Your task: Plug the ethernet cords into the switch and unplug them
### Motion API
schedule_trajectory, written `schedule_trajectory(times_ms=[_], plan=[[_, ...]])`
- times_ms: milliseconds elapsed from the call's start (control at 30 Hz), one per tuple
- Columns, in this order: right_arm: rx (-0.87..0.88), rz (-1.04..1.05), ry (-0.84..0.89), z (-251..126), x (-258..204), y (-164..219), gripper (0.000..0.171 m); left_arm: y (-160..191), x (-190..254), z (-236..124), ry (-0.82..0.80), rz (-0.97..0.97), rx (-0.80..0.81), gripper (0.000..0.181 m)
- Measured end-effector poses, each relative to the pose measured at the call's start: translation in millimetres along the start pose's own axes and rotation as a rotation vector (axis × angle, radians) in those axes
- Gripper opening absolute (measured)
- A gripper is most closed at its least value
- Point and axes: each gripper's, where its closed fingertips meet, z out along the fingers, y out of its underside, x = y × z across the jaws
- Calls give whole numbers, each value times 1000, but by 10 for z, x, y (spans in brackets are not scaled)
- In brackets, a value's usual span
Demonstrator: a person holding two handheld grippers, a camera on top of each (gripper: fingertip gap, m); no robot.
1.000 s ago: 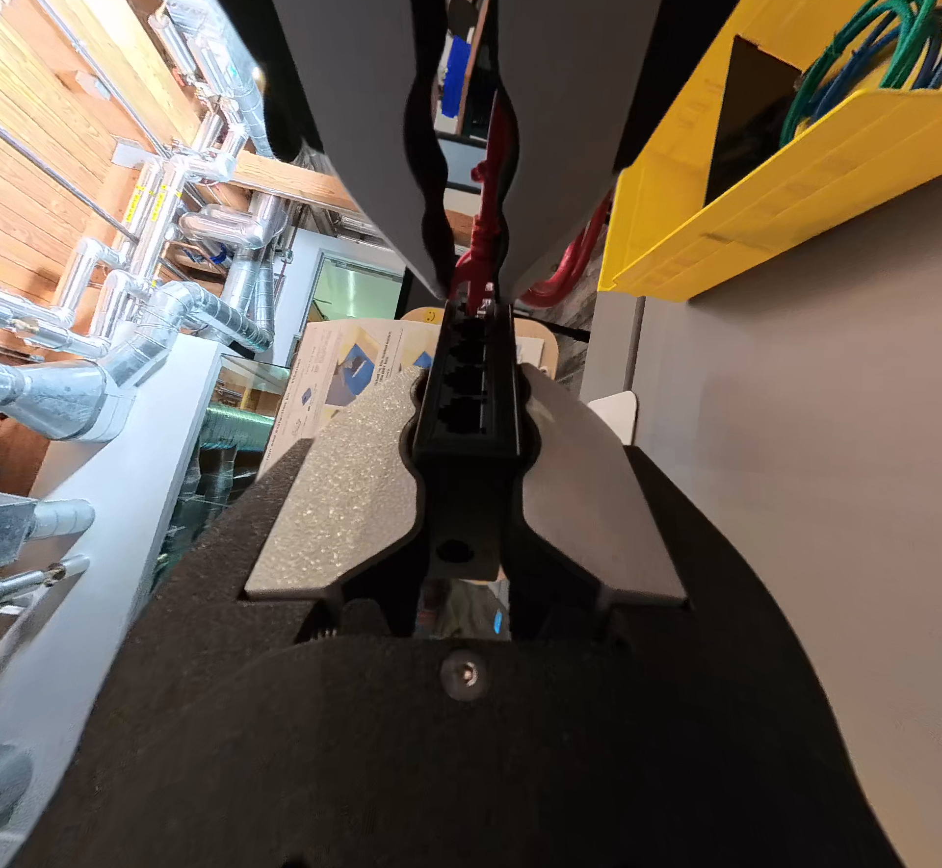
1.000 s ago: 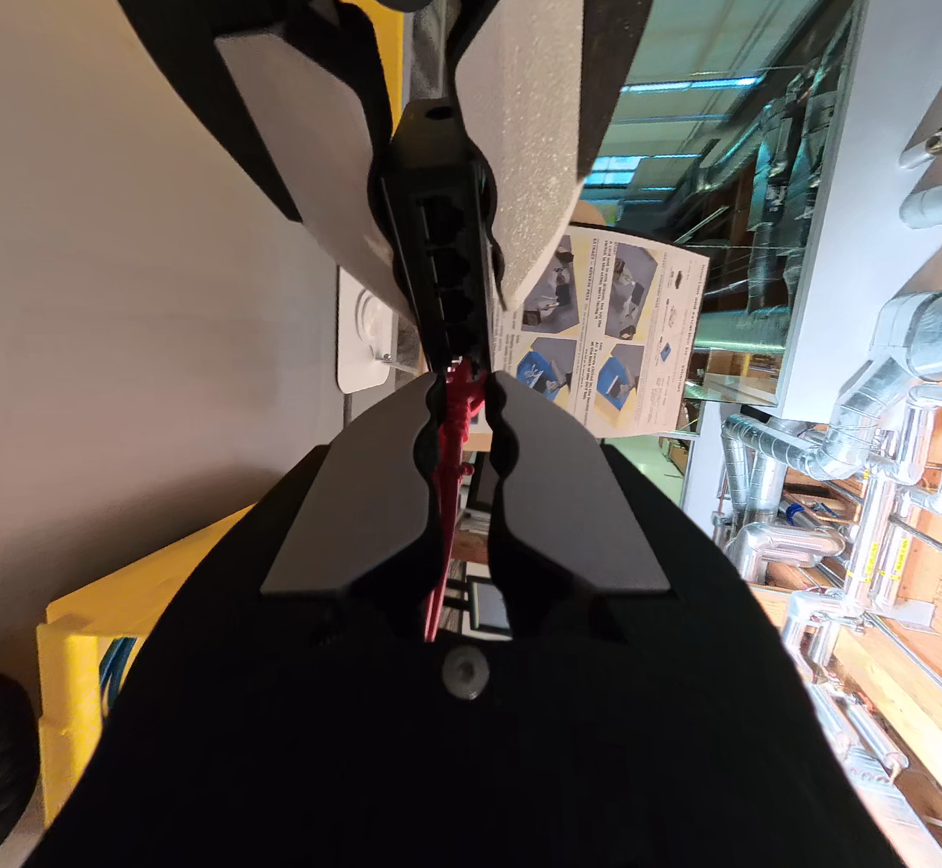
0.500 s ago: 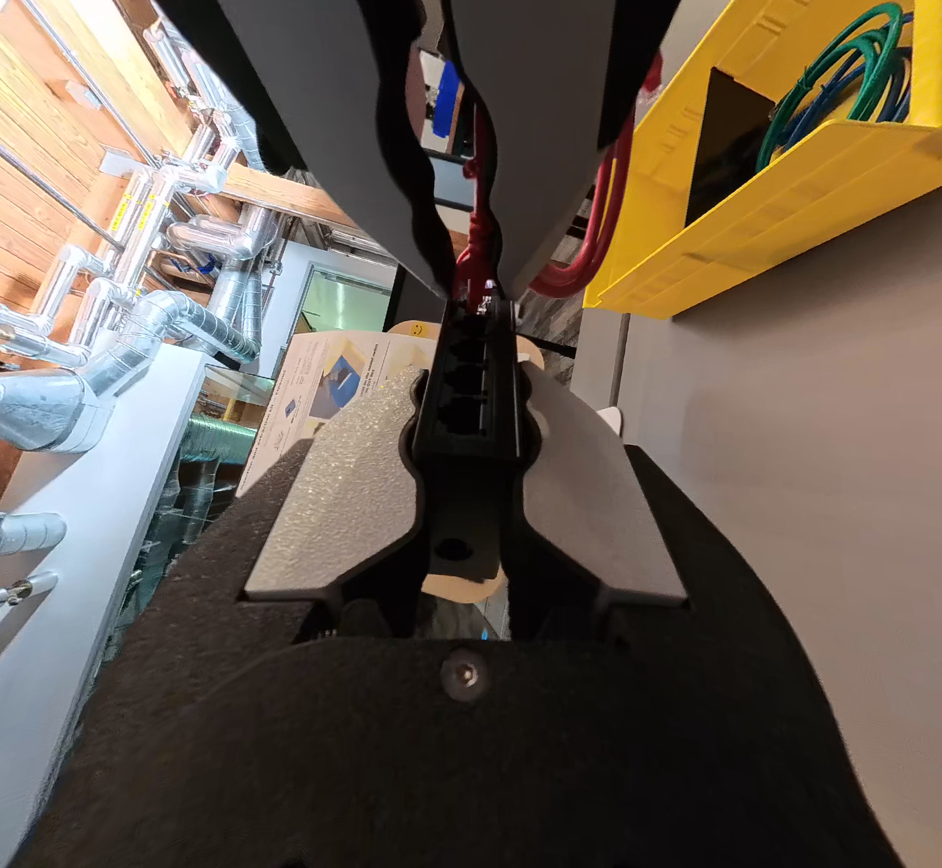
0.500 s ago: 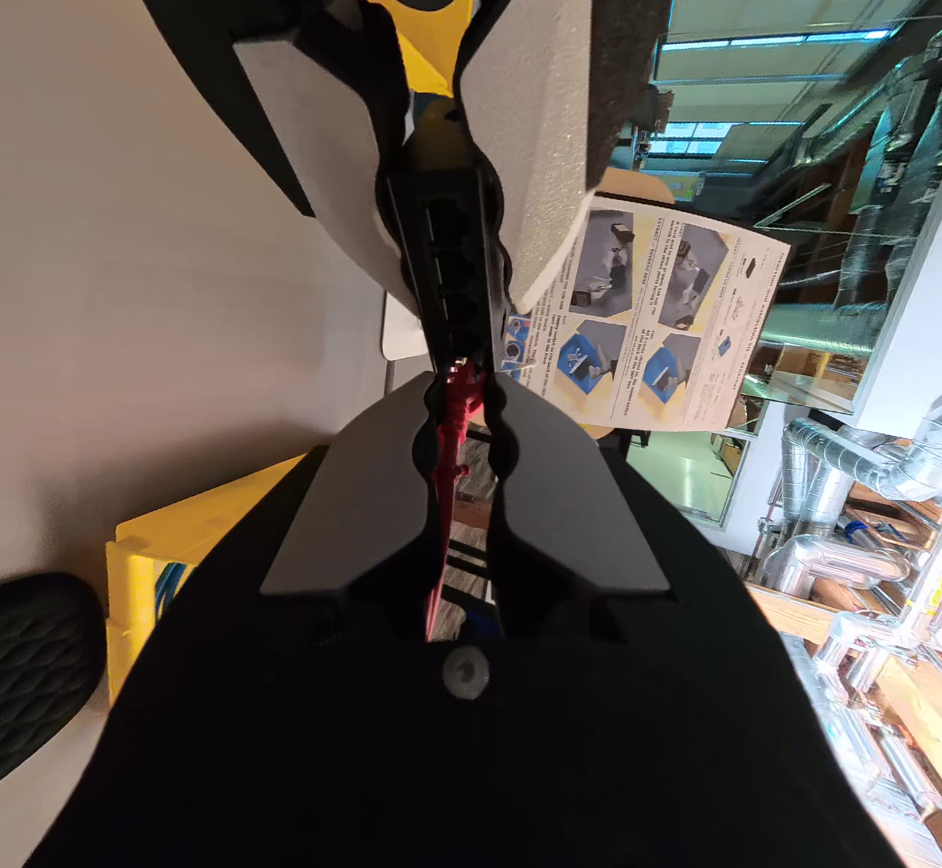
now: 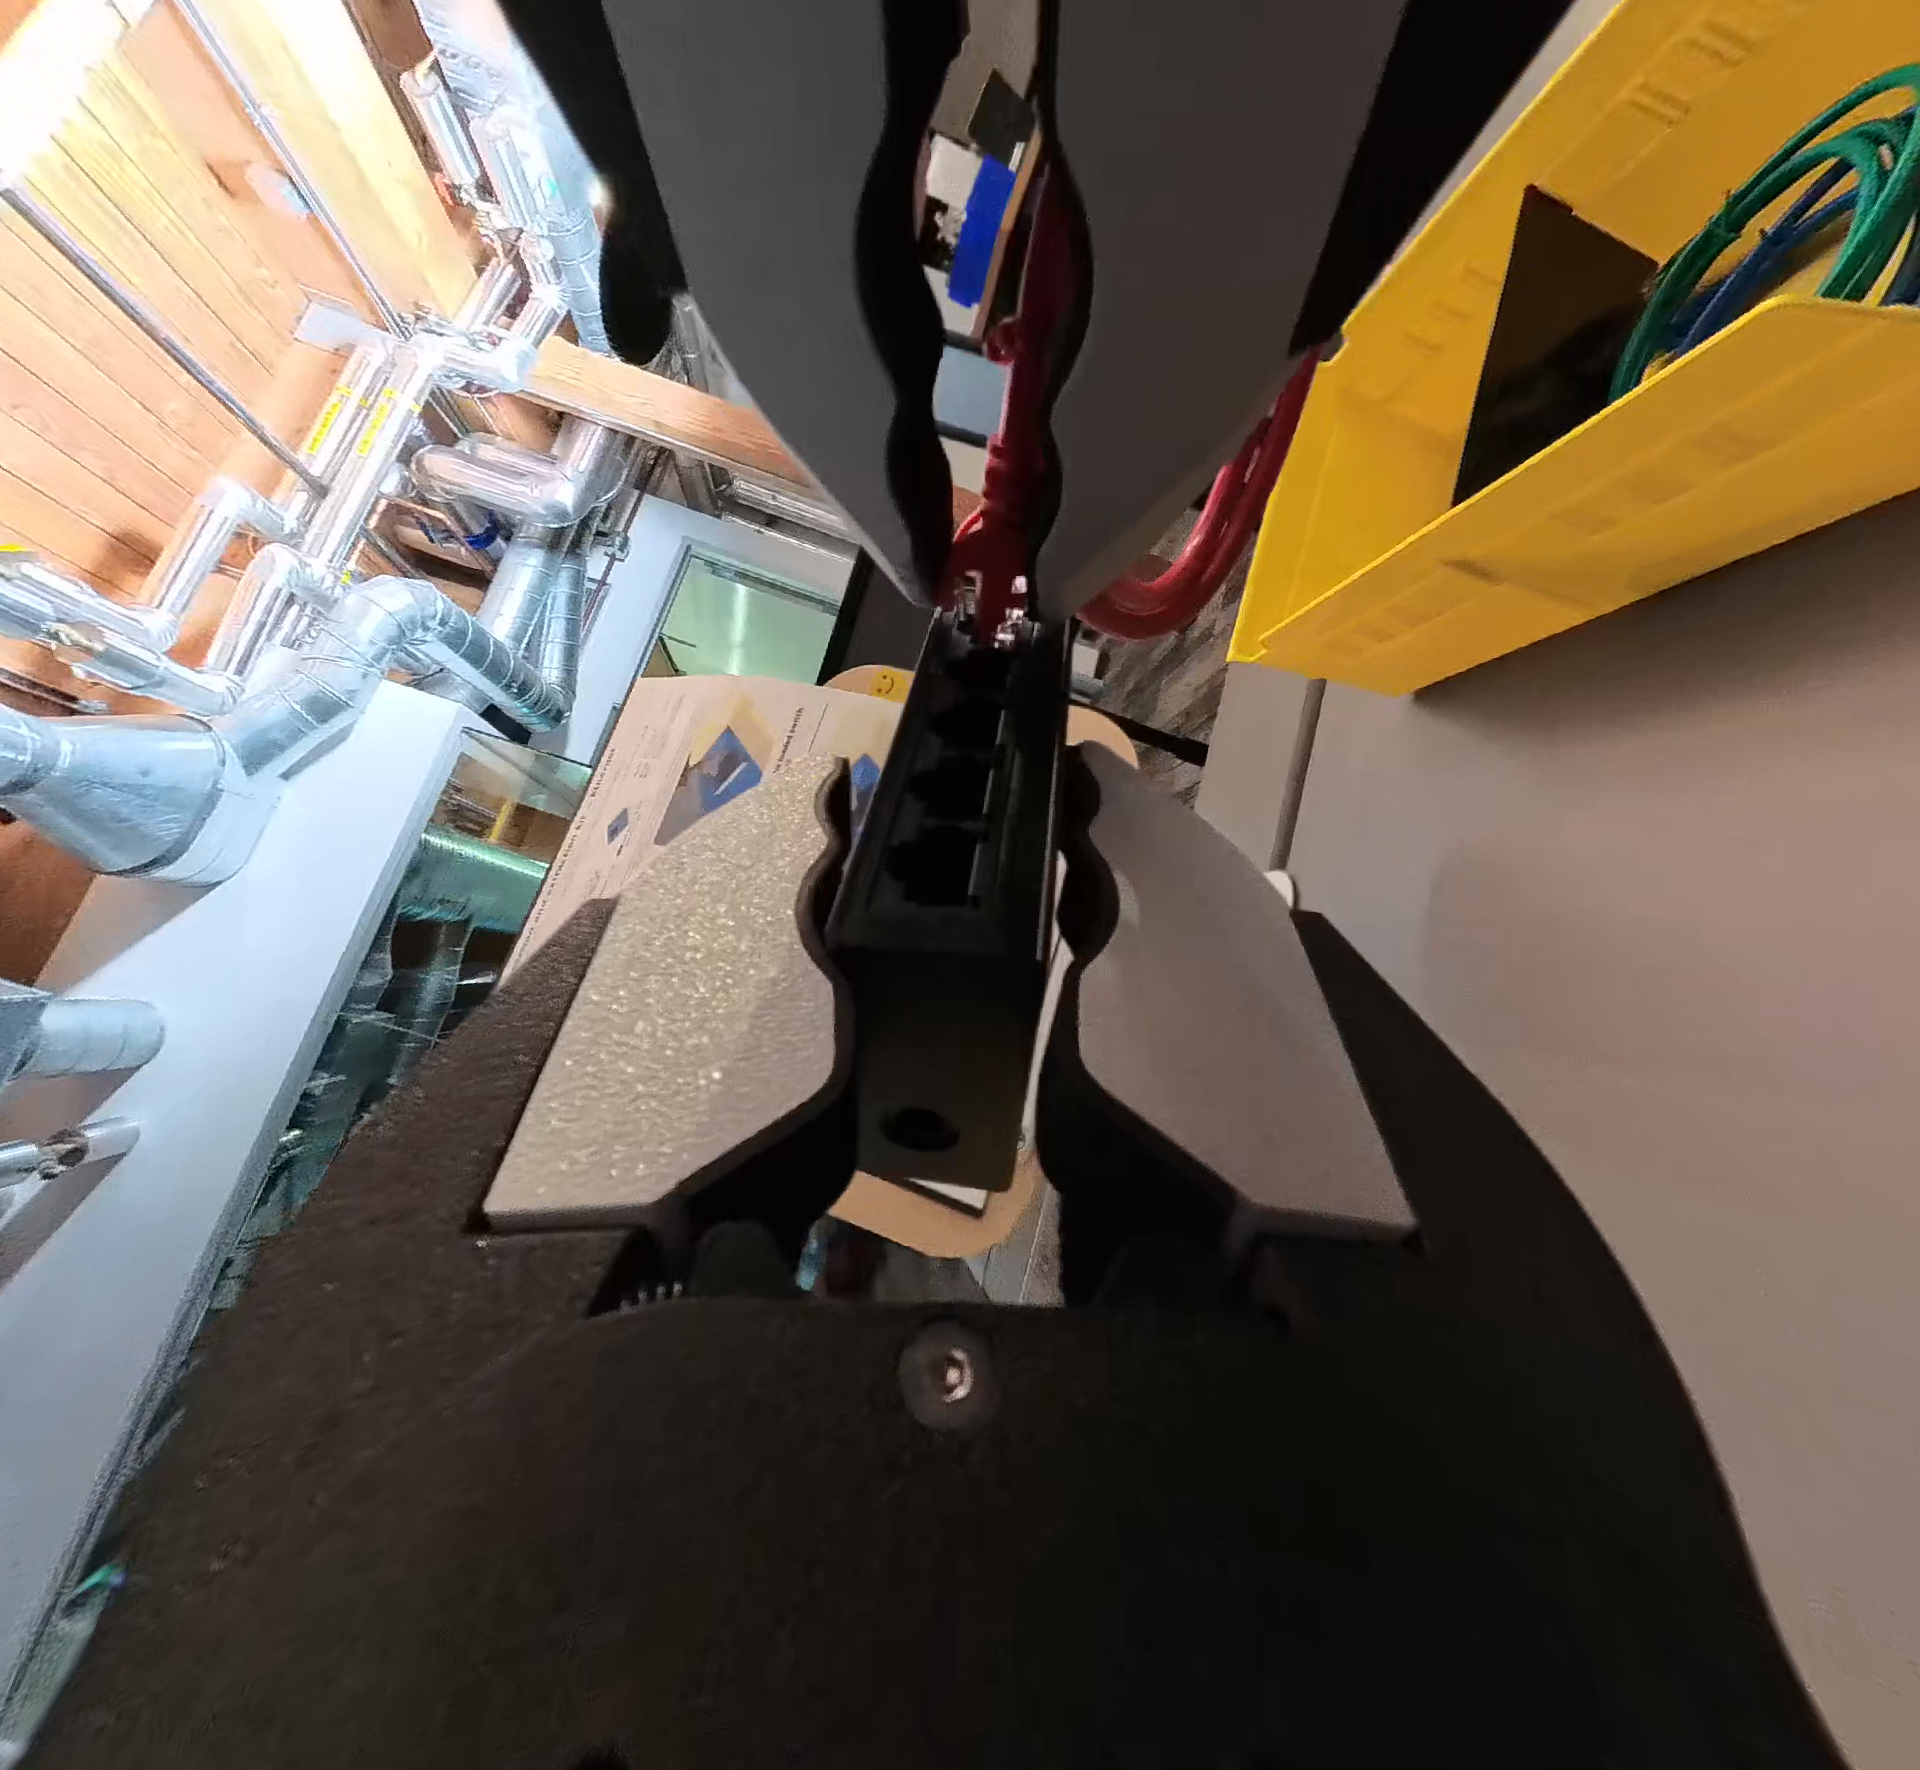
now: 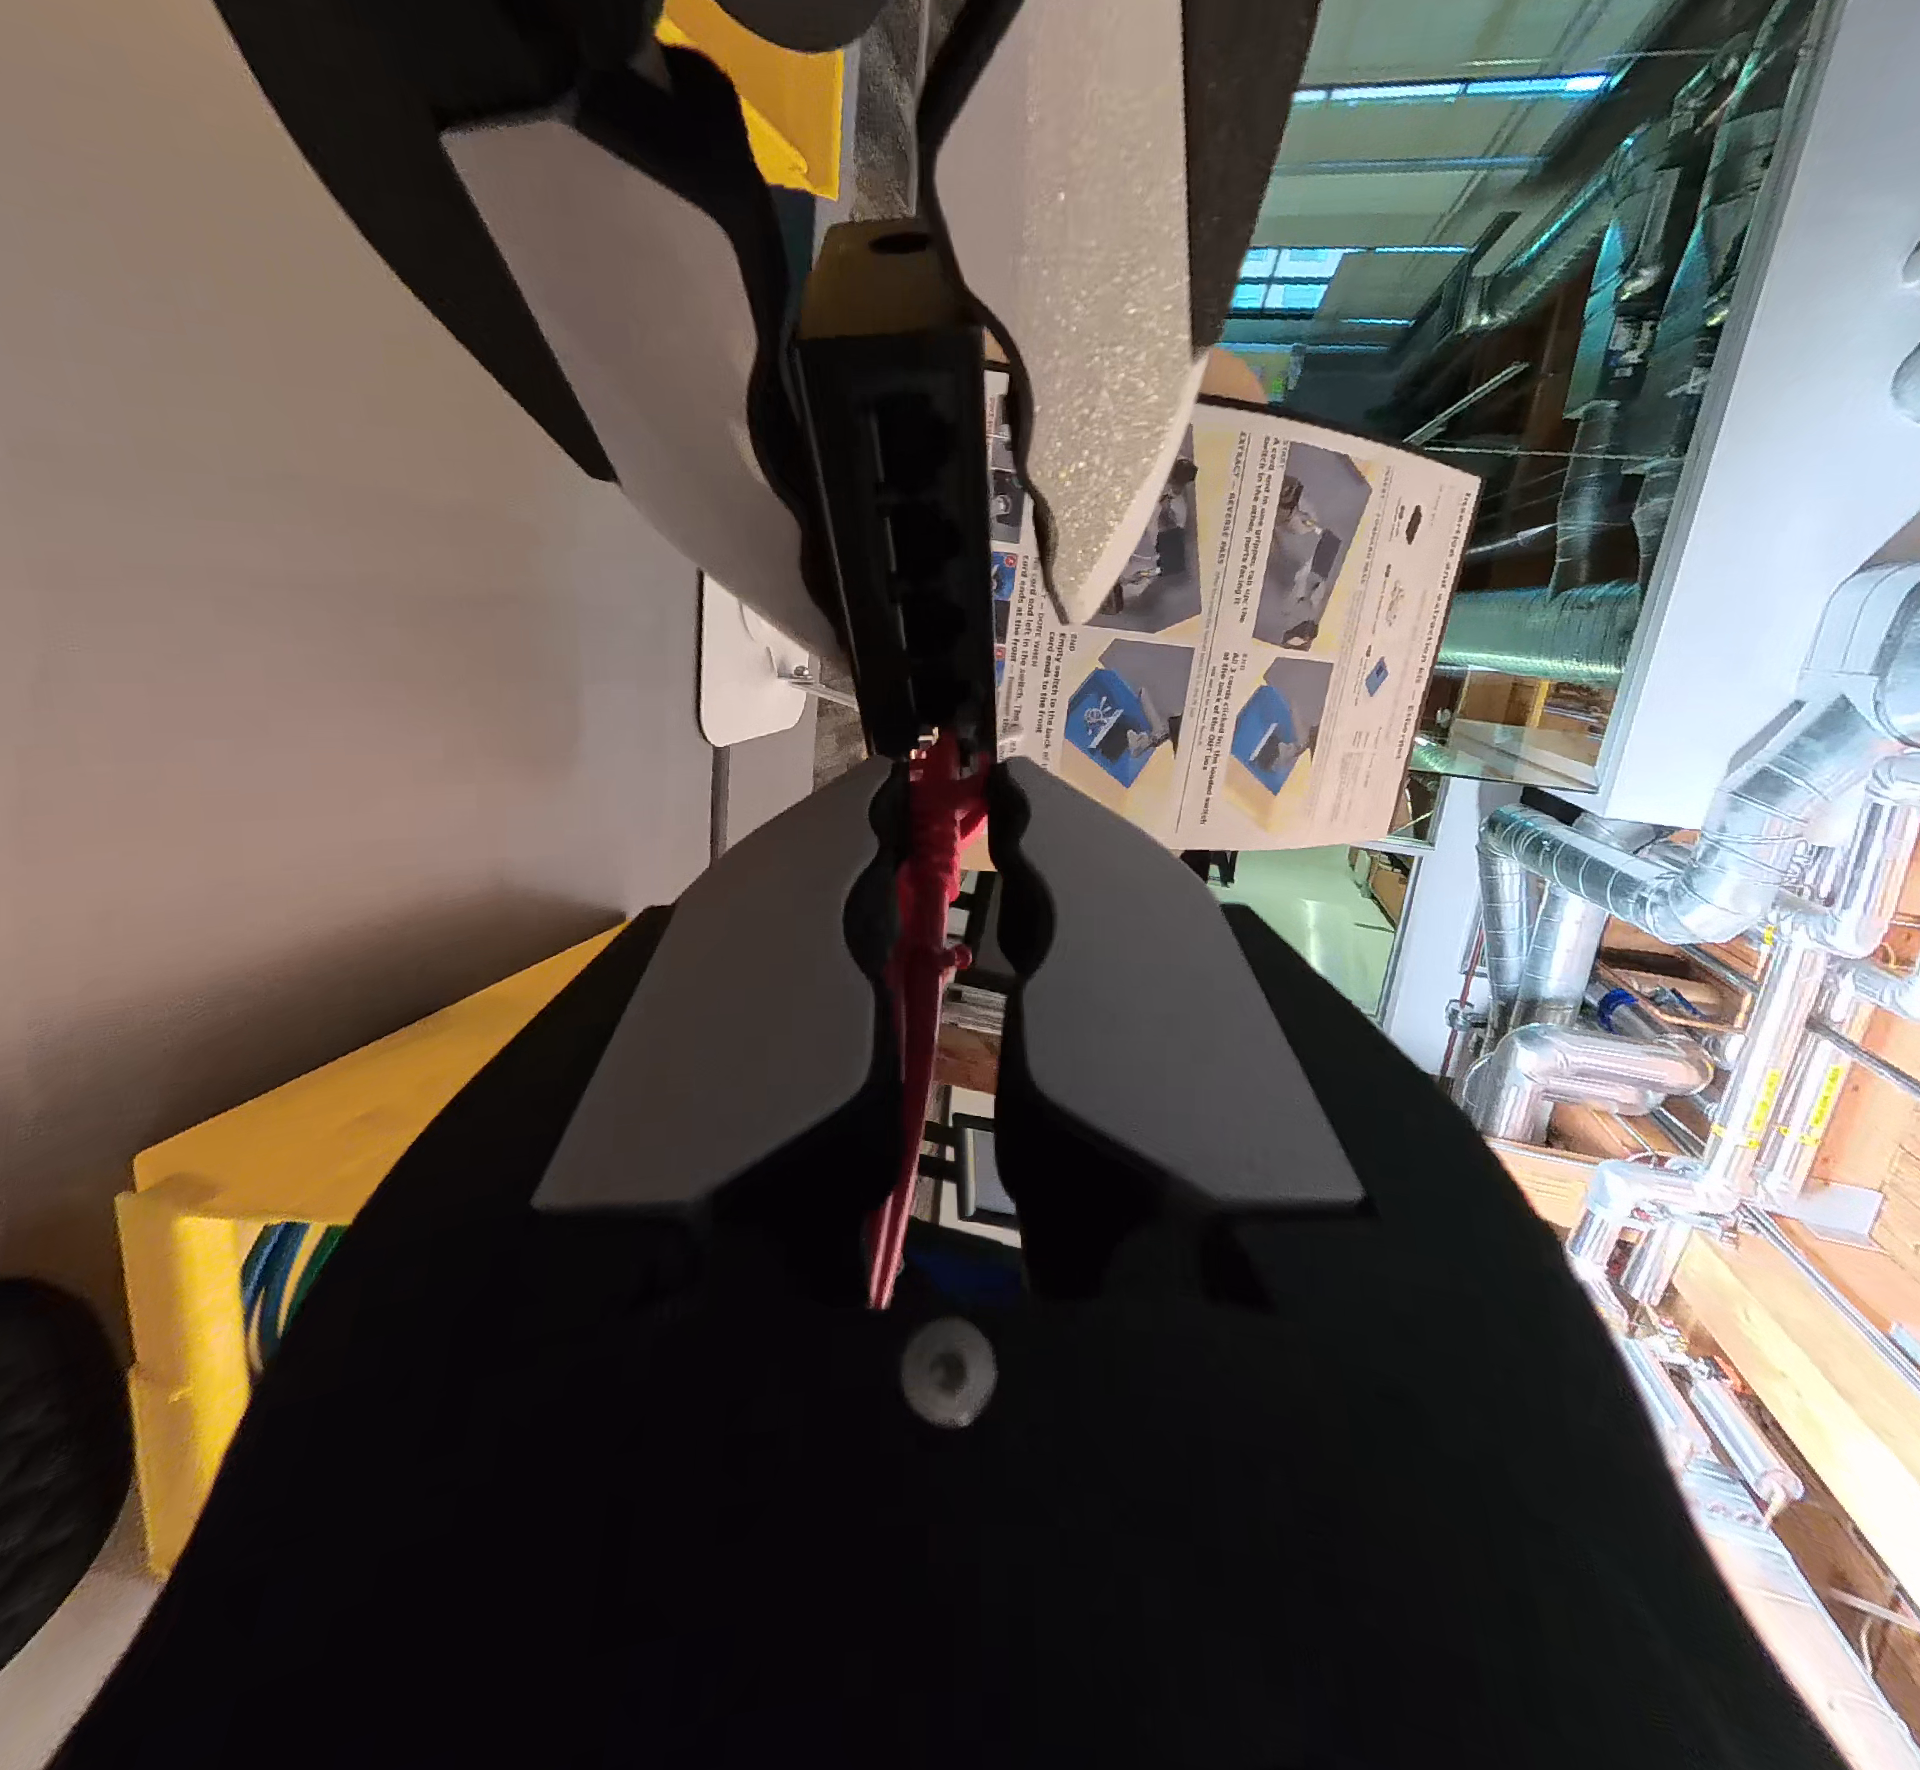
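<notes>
Black switch (image 5: pixel 951 931) is clamped in the left gripper (image 5: pixel 951 847); red ethernet cord (image 6: pixel 925 899) is pinched behind its plug by the right gripper (image 6: pixel 940 785). Cord's probably floppy, so it's best gripped at the stiff boot; switch looks light and rigid.

yellow bin (image 5: pixel 1558 432), silver pipes (image 5: pixel 343 515), instruction sheet (image 6: pixel 1278 640)

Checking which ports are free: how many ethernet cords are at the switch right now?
1. A red cord, gripped by the right gripper, meets the end port of the switch held in the left gripper. Other ports look empty; some are partly hidden.
</notes>
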Motion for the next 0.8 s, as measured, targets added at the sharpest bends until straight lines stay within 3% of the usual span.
schedule_trajectory(times_ms=[367,800], plan=[[77,-3,8,-147,0,-10,22,-104,44,-29,-4,20,43,32],[89,-17,-8,-197,-15,-26,20,-154,18,-75,-15,50,44,32]])
